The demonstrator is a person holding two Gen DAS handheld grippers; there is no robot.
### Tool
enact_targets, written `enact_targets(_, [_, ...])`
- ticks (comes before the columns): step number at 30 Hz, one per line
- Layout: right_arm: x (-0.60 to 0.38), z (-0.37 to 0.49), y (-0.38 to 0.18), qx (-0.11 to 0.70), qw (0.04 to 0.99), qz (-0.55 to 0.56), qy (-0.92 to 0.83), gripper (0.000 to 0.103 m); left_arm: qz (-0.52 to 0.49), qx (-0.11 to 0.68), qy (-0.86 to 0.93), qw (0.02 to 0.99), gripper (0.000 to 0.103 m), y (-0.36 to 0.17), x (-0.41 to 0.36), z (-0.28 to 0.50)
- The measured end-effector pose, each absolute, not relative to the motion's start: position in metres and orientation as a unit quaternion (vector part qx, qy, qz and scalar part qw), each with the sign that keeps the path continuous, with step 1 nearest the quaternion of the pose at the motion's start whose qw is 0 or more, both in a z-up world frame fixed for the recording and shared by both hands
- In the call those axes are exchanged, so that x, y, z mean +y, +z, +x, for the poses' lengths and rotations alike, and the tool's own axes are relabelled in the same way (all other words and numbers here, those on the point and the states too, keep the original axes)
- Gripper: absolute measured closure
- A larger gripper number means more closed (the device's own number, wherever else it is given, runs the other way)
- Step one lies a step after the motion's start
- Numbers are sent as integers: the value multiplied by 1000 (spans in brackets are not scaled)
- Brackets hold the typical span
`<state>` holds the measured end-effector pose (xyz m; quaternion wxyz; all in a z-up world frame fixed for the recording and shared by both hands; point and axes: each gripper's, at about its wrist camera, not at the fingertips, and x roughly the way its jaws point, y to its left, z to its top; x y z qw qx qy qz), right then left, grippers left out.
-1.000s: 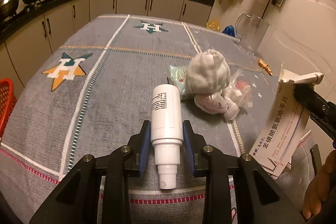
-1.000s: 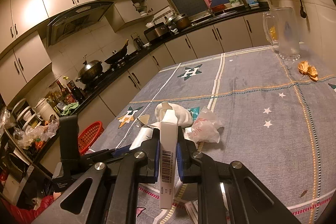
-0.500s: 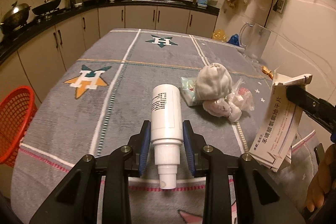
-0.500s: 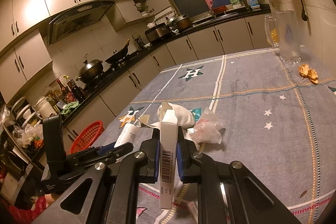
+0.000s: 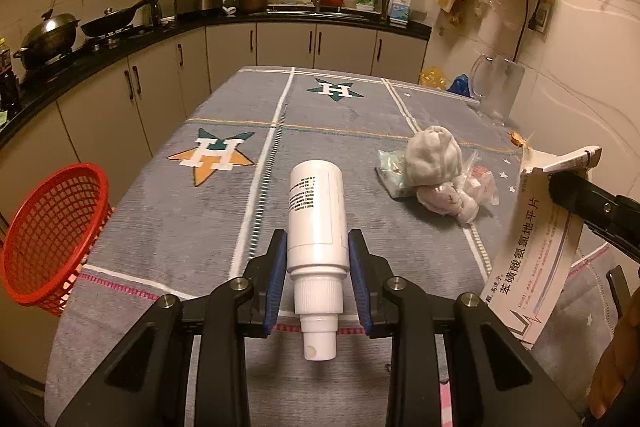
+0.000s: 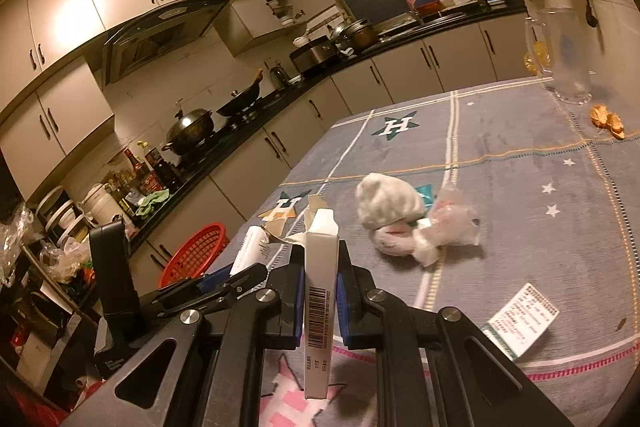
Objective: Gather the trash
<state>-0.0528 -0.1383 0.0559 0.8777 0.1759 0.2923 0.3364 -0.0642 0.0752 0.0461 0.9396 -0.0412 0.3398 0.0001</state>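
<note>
Our left tongs point(image 5: 318, 273) pinch a white bottle point(image 5: 316, 211) above the table point(image 5: 160, 211); our right tongs point(image 6: 318, 301) pinch a torn box point(image 6: 320, 291). Both ride clear, probably so we can drop them in the red basket point(image 5: 48, 227) off the left edge.

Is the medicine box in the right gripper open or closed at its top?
Open. The box is clamped upright in the right gripper, and its torn top flaps stick up loosely instead of lying folded shut.
</note>
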Motion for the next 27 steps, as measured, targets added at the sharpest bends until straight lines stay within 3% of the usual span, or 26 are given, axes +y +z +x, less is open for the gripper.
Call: enact_targets(27, [-56,-55,75,314,854,131,395,89,-85,331,53,938,74,50,154,-84])
